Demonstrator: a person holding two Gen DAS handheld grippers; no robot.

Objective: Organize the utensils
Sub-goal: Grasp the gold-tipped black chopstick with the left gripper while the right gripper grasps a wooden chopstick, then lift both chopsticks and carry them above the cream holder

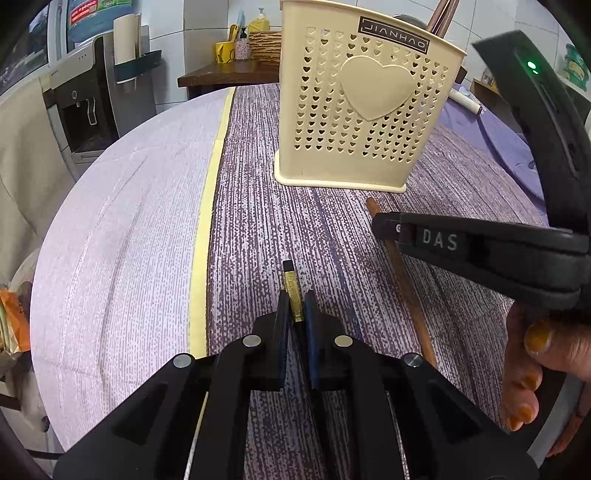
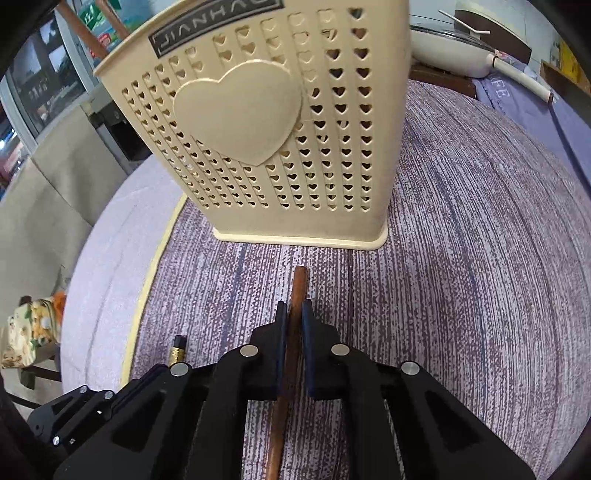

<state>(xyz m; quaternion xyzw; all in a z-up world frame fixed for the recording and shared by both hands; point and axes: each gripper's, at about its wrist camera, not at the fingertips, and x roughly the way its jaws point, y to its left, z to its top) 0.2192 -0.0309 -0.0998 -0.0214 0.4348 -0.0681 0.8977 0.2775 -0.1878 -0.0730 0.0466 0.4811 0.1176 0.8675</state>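
We've got a table w/ a purple-and-white speckled cloth (image 1: 258, 229), pale yellow stripe (image 1: 207, 258) running along its left part. Nearest us, left gripper (image 1: 295, 295) has its jaws clamped on a black-and-gold chopstick (image 1: 291, 284), tip poking fwd past the pads. Just to its right, right gripper (image 2: 294, 306) is closed tight on a brown wooden chopstick (image 2: 291, 332) lying on the cloth; a hand (image 1: 528, 369) holds that tool. Beyond both, cream utensil holder (image 2: 280, 147) w/ heart cutouts stands upright on the cloth, brown sticks (image 1: 441, 18) already in it. Farther back: water dispenser (image 1: 85, 103) at left, wooden side table (image 1: 229, 74) w/ bottles, tiled wall, lidded white pan (image 2: 450, 48) at right.
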